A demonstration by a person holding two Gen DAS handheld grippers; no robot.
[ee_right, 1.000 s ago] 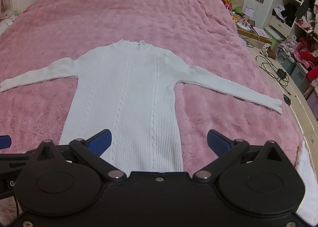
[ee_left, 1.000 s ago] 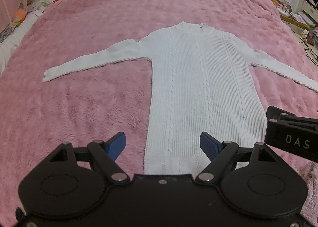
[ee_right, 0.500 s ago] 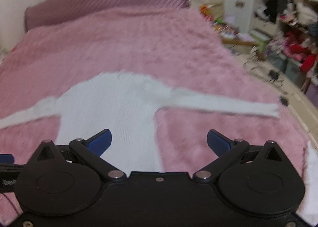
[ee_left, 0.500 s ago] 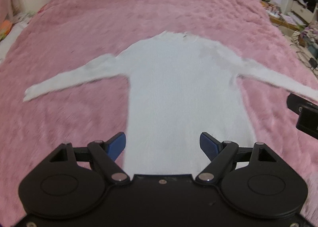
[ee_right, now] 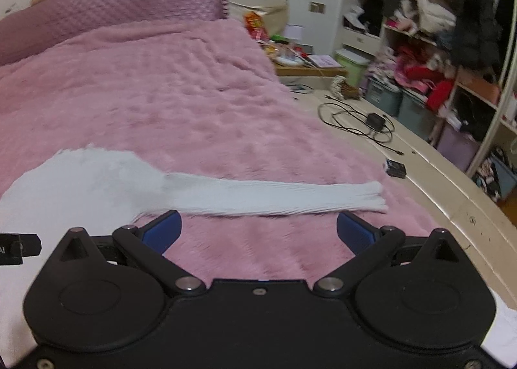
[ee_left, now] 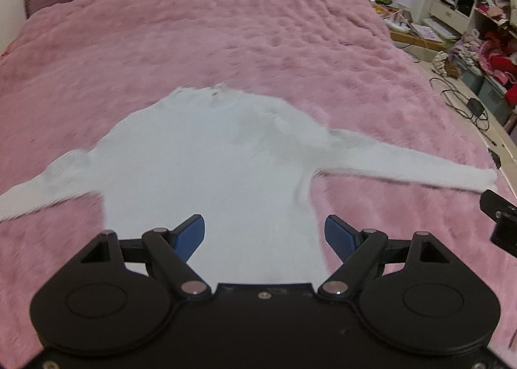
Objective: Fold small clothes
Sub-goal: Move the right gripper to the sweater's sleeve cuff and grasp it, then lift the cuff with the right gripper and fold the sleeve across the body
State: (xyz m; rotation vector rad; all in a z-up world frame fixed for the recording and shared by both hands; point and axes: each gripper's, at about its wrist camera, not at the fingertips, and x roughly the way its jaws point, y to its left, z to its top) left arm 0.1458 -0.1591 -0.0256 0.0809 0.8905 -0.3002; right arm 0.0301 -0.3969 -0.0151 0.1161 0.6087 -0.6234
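A white knit sweater [ee_left: 206,156] lies flat, face up, on the pink fluffy bedspread [ee_left: 226,46], both sleeves spread out. My left gripper [ee_left: 264,233] is open and empty, hovering over the sweater's body. My right gripper [ee_right: 258,230] is open and empty, just in front of the sweater's right sleeve [ee_right: 274,194], whose cuff [ee_right: 374,196] lies near the bed's right edge. The right gripper's body shows at the right edge of the left wrist view [ee_left: 499,223]. The sweater's hem is hidden under the grippers.
The bed's beige side rim [ee_right: 436,181] runs along the right. Beyond it are cables and a charger [ee_right: 374,120] on the floor, storage bins [ee_right: 400,101] and shelves with hanging clothes [ee_right: 452,4]. A purple headboard cushion [ee_right: 113,14] is at the far end.
Both grippers have swung to the right and moved up along the sweater. The right gripper now faces the right sleeve instead of the body. Both stay open.
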